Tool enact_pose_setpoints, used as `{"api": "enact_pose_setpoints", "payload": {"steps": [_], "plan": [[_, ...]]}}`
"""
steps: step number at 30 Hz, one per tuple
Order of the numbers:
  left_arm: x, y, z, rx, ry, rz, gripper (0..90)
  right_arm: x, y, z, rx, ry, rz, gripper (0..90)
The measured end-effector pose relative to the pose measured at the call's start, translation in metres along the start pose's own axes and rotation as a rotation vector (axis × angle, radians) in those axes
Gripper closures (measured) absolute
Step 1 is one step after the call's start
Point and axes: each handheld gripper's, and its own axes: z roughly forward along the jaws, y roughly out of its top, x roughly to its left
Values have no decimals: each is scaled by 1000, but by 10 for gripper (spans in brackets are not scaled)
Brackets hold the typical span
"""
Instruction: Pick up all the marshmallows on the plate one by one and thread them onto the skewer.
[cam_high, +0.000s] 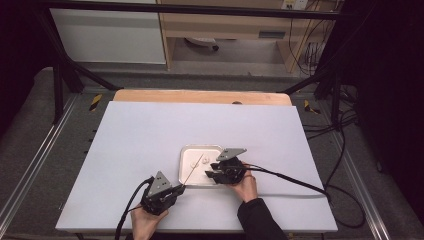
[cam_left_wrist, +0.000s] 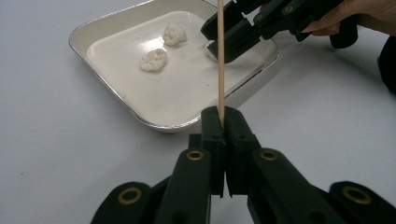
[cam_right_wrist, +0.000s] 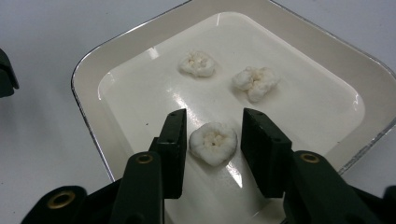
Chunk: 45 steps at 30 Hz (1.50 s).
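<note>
A shallow metal tray (cam_high: 184, 150) holds three white puffy lumps. My left gripper (cam_left_wrist: 223, 122) stands just in front of the tray's near corner, shut on a thin wooden skewer (cam_left_wrist: 220, 56) that points out over the tray. My right gripper (cam_right_wrist: 214, 116) reaches down into the tray, with one jaw on each side of the nearest lump (cam_right_wrist: 213, 142). A thin gap shows at both pads, so it is open. The other two lumps (cam_right_wrist: 198, 63) (cam_right_wrist: 255, 81) lie farther back on the tray floor. In the high view, the left gripper (cam_high: 179, 189) is left of the right gripper (cam_high: 212, 170).
The tray sits on a white sheet (cam_high: 150, 130) that covers a wooden table. Black cables (cam_high: 290, 177) trail off to the right from the right gripper. A dark frame and shelving stand beyond the far edge.
</note>
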Motion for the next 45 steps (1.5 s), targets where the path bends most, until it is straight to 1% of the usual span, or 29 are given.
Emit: {"api": "enact_pose_setpoints", "payload": {"steps": [1,4,7,8,10,12,13,14,15,16,17,19,22,23,24,26,28,29,30,32,35,36,38,39,45], "plan": [[0,0,0,-2,-1,1,877,0,0,0,-2,1,-7,655],[-1,1,1,-4,-3,6,877,0,0,0,-2,1,-7,669],[-3,2,3,2,-4,14,877,-2,2,-2,4,10,20,683],[-4,2,3,3,-4,17,877,-2,3,-4,5,20,34,684],[-5,2,3,-1,-5,17,877,-5,7,-10,1,55,65,685],[-5,2,2,-7,-5,17,878,-7,12,-20,-20,82,108,685],[-6,3,2,-13,-6,16,877,-8,16,-30,-50,100,123,686],[-6,3,2,-15,-6,19,877,-8,16,-30,-50,100,123,686],[-7,3,2,-18,-6,21,877,-9,18,-35,-66,107,124,687],[-7,3,2,-22,-8,22,878,-10,21,-45,-96,134,150,688],[-8,4,2,-22,-9,25,878,-10,21,-45,-96,134,150,688],[-9,4,3,-21,-14,30,878,-11,23,-55,-123,153,176,690],[-10,4,4,-23,-23,34,878,-13,25,-68,-158,174,201,693],[-10,4,4,-23,-28,37,878,-14,25,-76,-177,185,216,695],[-11,4,4,-26,-30,36,878,-14,25,-76,-177,185,216,695],[-11,5,4,-32,-37,34,877,-15,26,-82,-190,198,234,696],[-12,5,4,-32,-39,38,878,-16,27,-87,-205,204,236,697],[-13,5,4,-33,-40,39,878,-16,29,-91,-229,221,247,697],[-13,5,4,-35,-41,40,878,-16,29,-93,-239,229,257,699],[-14,5,4,-35,-44,45,878,-17,30,-94,-246,235,260,699],[-15,6,4,-42,-46,50,877,-20,34,-101,-285,271,293,701],[-15,6,4,-44,-48,49,877,-20,34,-101,-285,271,293,701],[-17,6,4,-47,-49,54,878,-21,36,-103,-303,293,309,703],[-17,6,5,-48,-50,59,877,-22,37,-104,-316,313,322,704],[-20,7,5,-57,-53,67,878,-22,39,-102,-313,335,333,707]]}}
